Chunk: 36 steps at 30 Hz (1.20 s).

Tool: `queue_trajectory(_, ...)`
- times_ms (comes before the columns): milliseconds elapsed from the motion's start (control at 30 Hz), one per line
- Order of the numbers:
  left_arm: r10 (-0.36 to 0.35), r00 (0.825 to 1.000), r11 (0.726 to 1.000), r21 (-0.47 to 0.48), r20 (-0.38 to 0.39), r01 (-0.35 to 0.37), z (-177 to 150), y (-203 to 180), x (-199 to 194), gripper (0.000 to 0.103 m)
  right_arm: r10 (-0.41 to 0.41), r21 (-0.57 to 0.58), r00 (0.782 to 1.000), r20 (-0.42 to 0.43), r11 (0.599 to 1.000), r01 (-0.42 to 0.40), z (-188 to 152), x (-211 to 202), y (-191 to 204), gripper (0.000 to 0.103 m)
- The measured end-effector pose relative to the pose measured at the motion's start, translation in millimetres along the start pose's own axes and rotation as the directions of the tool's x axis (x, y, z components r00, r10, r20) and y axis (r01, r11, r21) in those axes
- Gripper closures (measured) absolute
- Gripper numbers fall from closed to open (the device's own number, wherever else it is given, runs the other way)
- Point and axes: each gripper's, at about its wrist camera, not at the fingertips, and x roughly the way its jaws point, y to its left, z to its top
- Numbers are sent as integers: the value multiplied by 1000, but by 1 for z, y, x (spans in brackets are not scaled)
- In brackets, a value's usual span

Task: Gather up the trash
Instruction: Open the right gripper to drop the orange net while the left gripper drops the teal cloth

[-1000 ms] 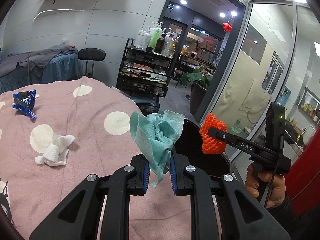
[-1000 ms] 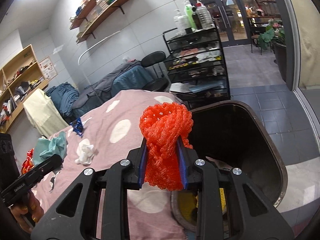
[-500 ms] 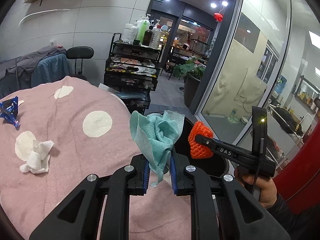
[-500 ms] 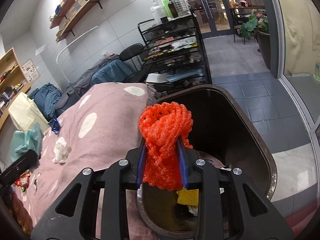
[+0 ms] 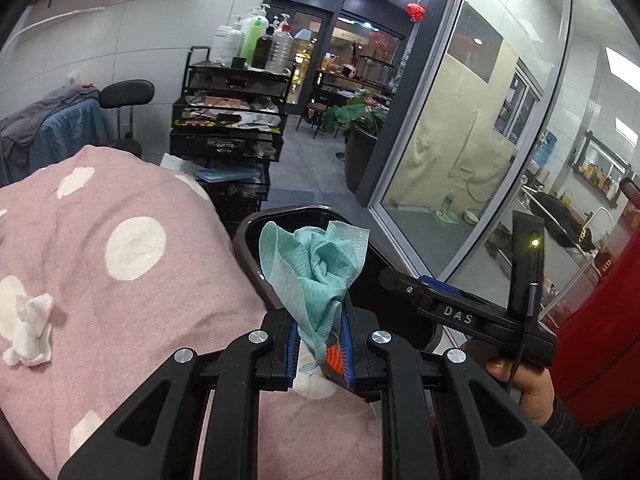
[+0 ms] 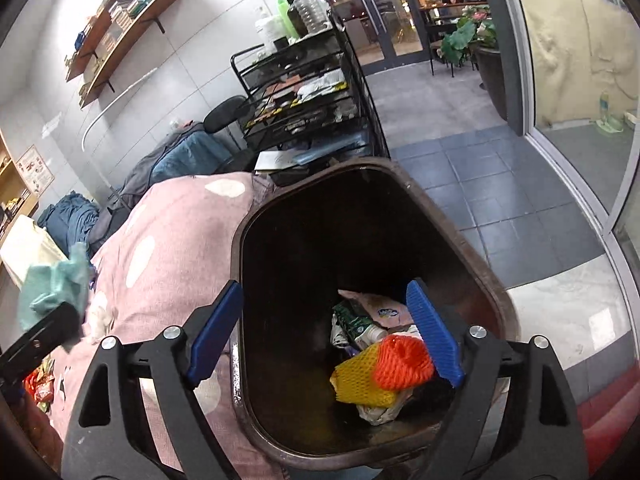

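My right gripper (image 6: 326, 336) hangs over the bin (image 6: 472, 248), its jaws just sprung wide with nothing between them; the orange net (image 6: 404, 362) lies inside on a yellow net (image 6: 356, 380) among other rubbish. My left gripper (image 5: 320, 340) is clamped on the teal cloth (image 5: 316, 264) at the bin's near edge. 1 white tissue (image 5: 30, 332) sits on the pink spotted cover (image 5: 160, 300).
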Motion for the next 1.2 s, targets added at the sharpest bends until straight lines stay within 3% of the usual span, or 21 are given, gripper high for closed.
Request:
queue_trajectory(267, -39, 998, 999, 23, -57, 40, 11, -9, 26, 86, -16, 33, 999, 48, 999, 15, 6, -18, -10, 15)
queue_trajectory(767, -10, 989, 996, 85, -149, 22, 19, -26, 70, 84, -57, 61, 995, 79, 997, 52, 10, -32, -27, 15)
queue_trajectory(867, 15, 985, 995, 100, -174, 3, 19, -28, 77, 67, -65, 68, 995, 79, 996, 60, 12, -33, -29, 15)
queue_trajectory(933, 28, 984, 995, 98, -178, -10, 16, -27, 77, 38, -70, 71, 994, 79, 995, 65, 12, -33, -31, 15)
queue_trajectory(1033, 20, 984, 996, 90, -178, -4, 15, -26, 76, 24, -79, 80, 994, 76, 994, 72, 13, -32, -35, 14)
queue_trajectory(1200, 26, 988, 993, 114, -154, -8, 14, -29, 67, 14, -75, 93, 995, 67, 993, 69, 13, -31, -37, 13)
